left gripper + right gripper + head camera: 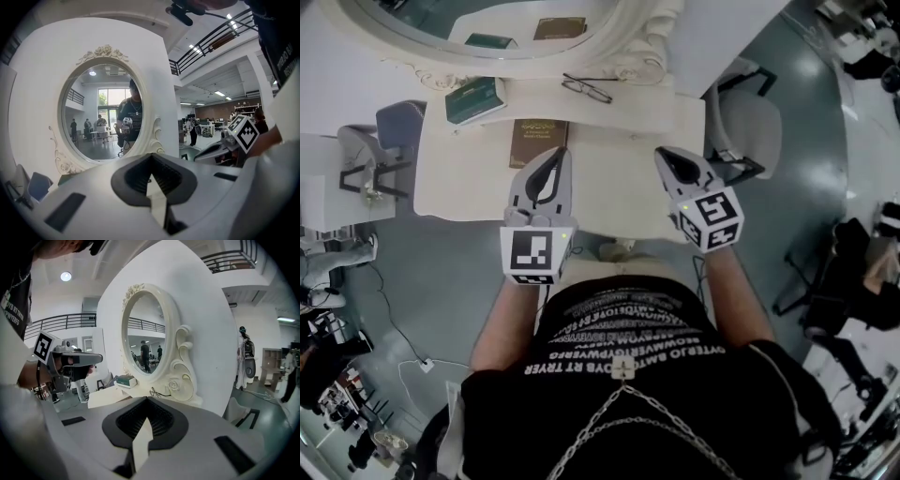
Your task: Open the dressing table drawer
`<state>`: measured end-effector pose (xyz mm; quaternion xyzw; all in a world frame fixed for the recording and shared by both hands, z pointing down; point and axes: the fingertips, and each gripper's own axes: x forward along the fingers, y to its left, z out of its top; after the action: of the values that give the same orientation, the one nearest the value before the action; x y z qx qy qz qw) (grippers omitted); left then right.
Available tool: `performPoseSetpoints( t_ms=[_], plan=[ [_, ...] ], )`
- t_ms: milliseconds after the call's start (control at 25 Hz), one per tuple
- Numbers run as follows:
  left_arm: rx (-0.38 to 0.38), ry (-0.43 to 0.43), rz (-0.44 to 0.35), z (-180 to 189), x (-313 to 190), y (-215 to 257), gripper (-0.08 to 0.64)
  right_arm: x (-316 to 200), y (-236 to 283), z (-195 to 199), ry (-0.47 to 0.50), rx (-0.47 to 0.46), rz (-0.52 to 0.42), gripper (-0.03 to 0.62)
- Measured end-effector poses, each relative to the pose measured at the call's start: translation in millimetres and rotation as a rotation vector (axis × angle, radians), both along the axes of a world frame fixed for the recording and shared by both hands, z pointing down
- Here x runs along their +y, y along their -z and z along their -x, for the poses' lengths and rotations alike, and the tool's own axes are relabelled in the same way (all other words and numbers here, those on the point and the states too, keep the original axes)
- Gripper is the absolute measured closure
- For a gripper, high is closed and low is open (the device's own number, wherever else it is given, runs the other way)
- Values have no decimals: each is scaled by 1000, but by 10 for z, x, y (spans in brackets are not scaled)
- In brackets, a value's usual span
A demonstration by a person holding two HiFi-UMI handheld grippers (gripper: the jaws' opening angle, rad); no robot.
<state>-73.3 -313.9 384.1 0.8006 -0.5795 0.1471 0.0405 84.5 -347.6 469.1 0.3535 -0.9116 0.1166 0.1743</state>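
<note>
The white dressing table (609, 178) is standing straight ahead of the person, with its cream carved oval mirror (628, 52) rising at the back. A pale grey chair (750, 122) is sitting just beside the table's right end, narrowing the room there. The person is standing near the front edge, so a sliding drawer will likely need a step back.

The left gripper (564, 152) and right gripper (662, 156) are hovering over the top's near part, well apart, each with jaws pressed together on nothing. A brown book (538, 141) is lying just beyond the left one, and black-rimmed glasses (586, 89) are lying further back.

The drawer is showing in no view and is probably hiding under the near edge. So the opening is not yet begun: reaching the front, gripping and pulling are all remaining.
</note>
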Motion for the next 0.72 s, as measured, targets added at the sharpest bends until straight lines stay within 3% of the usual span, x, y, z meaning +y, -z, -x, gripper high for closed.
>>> performPoseSetpoints(
  t_ms=[360, 720],
  plan=[
    [-9, 12, 48, 69, 145, -185, 557, -86, -481, -6, -17, 40, 74, 591],
    [6, -69, 77, 118, -24, -385, 558, -128, -1025, 132, -102, 111, 173, 591]
  ],
)
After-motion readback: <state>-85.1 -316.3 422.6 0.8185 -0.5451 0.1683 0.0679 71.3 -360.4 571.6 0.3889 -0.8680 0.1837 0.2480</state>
